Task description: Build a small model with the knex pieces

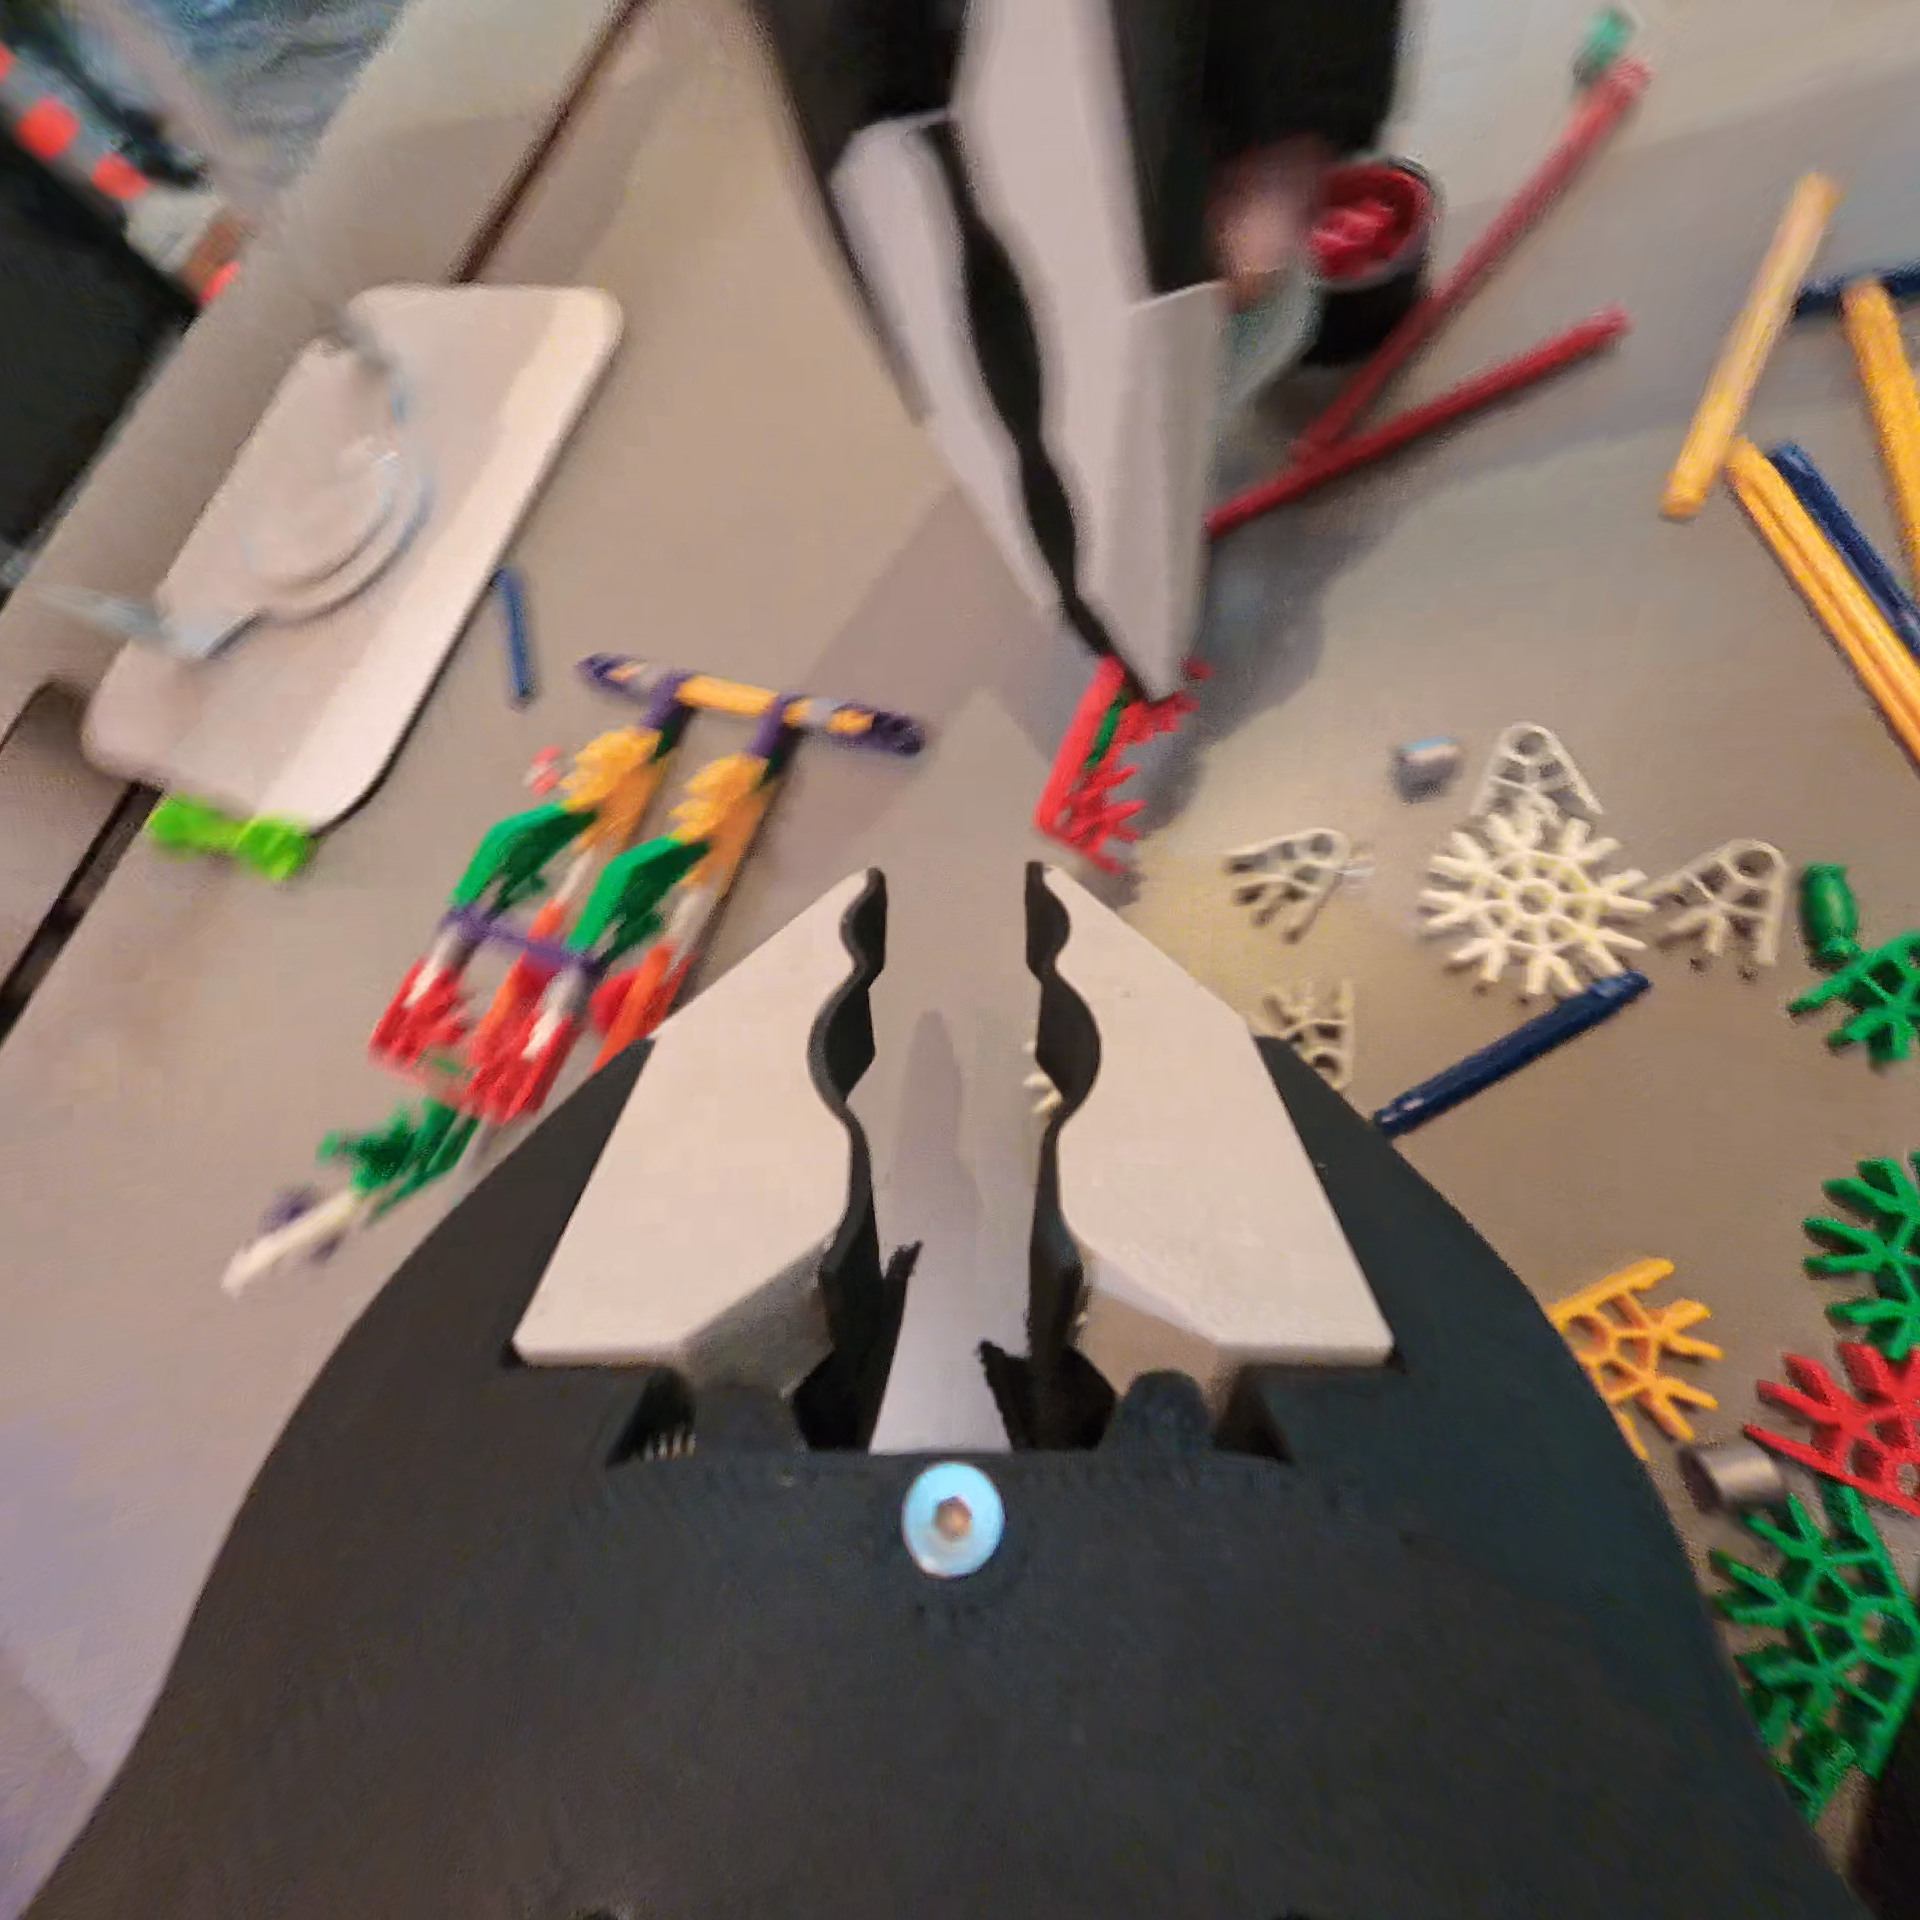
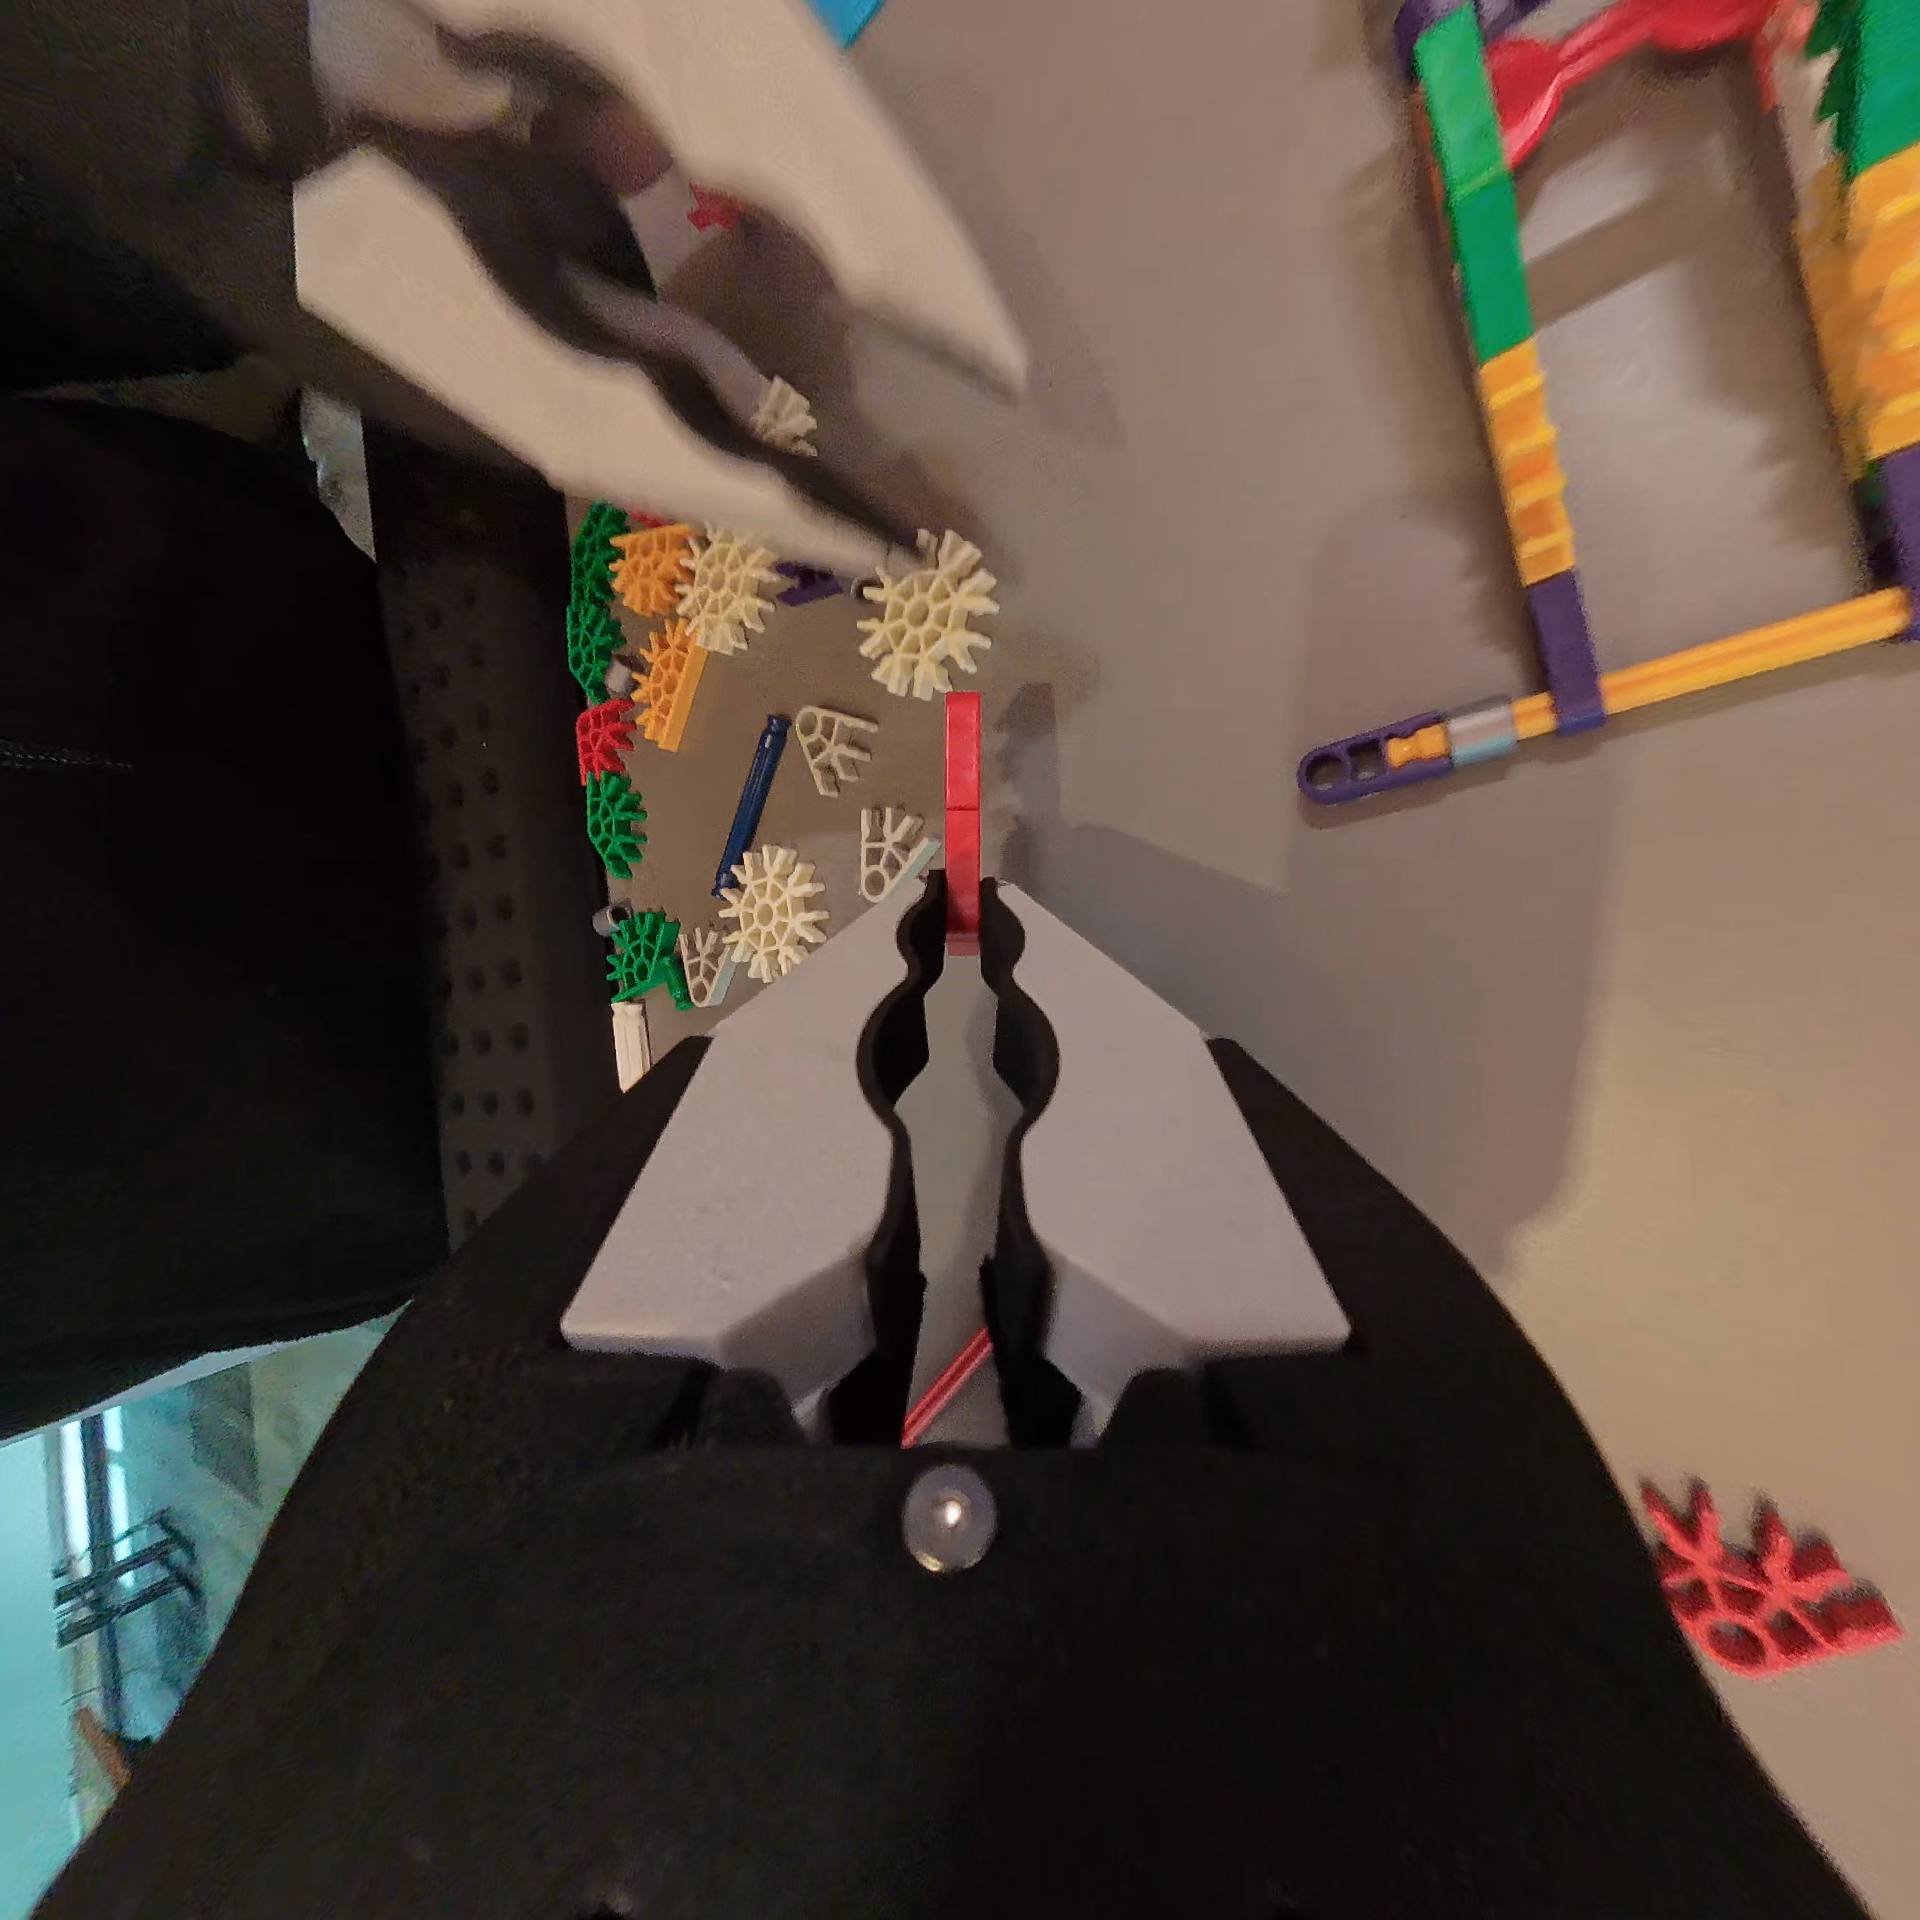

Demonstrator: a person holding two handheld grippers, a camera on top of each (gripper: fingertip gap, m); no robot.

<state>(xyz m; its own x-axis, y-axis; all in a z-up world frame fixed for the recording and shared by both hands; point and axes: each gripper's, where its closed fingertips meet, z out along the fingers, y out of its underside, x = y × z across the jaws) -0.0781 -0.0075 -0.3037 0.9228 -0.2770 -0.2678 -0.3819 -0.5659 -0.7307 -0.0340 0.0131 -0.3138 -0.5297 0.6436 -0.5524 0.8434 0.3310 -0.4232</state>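
The right gripper (image 2: 961, 883) is clamping a red connector (image 2: 962, 810) edge-on at its fingertips, keeping the connector's slots exposed above the table (image 2: 1351, 1143). The left gripper (image 1: 956, 883) is hovering empty, fingers apart, near the model (image 1: 582, 894).

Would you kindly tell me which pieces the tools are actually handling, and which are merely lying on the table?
In hand:
- red connector, pinched in the right tool
- the left tool is open and holds nothing

Lying about:
- white snowflake connector
- blue rod
- yellow rods
- green connectors
- built colourful frame
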